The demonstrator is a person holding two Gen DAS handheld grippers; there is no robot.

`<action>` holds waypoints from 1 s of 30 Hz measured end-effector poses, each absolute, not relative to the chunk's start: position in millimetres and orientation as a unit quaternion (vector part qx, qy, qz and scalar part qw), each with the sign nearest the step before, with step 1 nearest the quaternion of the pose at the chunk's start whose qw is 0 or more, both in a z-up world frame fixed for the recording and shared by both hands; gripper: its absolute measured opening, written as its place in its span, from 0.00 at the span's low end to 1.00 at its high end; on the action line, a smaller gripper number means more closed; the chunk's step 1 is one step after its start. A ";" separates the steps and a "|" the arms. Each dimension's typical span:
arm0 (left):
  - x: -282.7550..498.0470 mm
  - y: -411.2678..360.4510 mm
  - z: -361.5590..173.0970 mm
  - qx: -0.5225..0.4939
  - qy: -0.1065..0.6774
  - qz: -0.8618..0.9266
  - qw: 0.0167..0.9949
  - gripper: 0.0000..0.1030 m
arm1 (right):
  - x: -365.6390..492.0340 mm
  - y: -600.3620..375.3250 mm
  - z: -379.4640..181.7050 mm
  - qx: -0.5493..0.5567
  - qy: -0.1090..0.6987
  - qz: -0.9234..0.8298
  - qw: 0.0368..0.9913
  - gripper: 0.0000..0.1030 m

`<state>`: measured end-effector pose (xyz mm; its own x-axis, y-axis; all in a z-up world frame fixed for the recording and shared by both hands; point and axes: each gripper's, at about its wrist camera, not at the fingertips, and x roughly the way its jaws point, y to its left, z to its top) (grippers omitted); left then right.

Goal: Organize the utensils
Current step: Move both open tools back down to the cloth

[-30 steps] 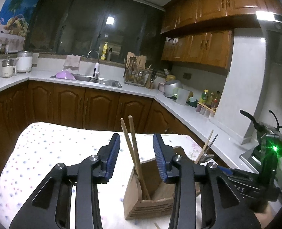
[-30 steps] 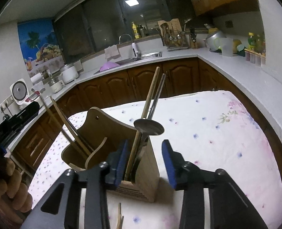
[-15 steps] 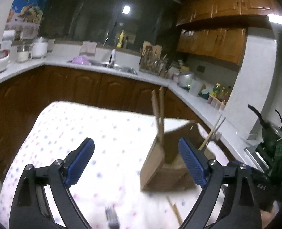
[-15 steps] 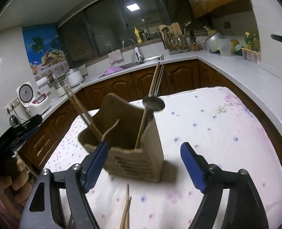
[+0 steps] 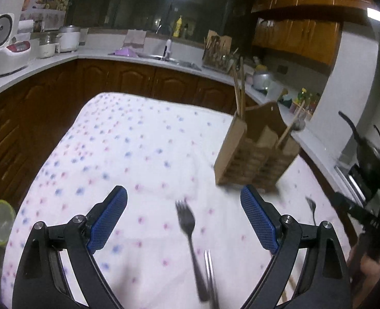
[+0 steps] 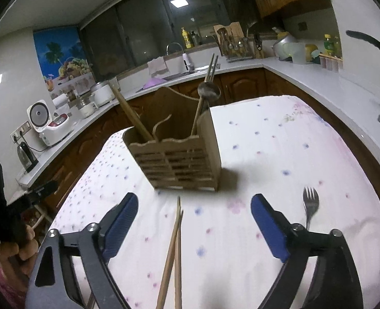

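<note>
My table (image 5: 138, 134) carries the wooden holder (image 6: 179, 154) toward its far right corner, chopsticks and a spoon already standing in it. Nearer my edge lie two forks (image 5: 190, 234) under my left gripper (image 5: 183, 219), jaws wide apart and empty, and a pair of chopsticks (image 6: 174, 252) under my right gripper (image 6: 193, 221), jaws opening, empty. I judge the forks stiff, slick and flat: pinch mid-handle. The chopsticks are light and roll, so take both together
</note>
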<state>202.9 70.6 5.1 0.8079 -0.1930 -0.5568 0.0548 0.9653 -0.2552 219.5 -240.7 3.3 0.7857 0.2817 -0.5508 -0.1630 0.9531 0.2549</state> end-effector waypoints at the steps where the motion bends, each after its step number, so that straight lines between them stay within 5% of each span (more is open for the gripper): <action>1: 199.3 70.8 3.7 -0.114 0.305 -0.065 0.943 0.89 | 215.2 -239.7 2.5 0.097 0.305 0.117 0.940 0.95; 19: 145.5 48.2 -23.4 -0.053 0.331 -0.110 0.936 0.88 | 167.5 -227.9 -29.8 0.085 0.343 0.118 0.928 0.97; 25: 148.0 29.2 -25.6 -0.039 0.333 -0.165 0.928 0.64 | 163.2 -228.4 -31.3 0.082 0.344 0.118 0.928 0.97; 30: 166.0 8.8 -38.3 -0.033 0.357 -0.207 0.910 0.54 | 164.2 -228.7 -30.9 0.084 0.341 0.116 0.929 0.97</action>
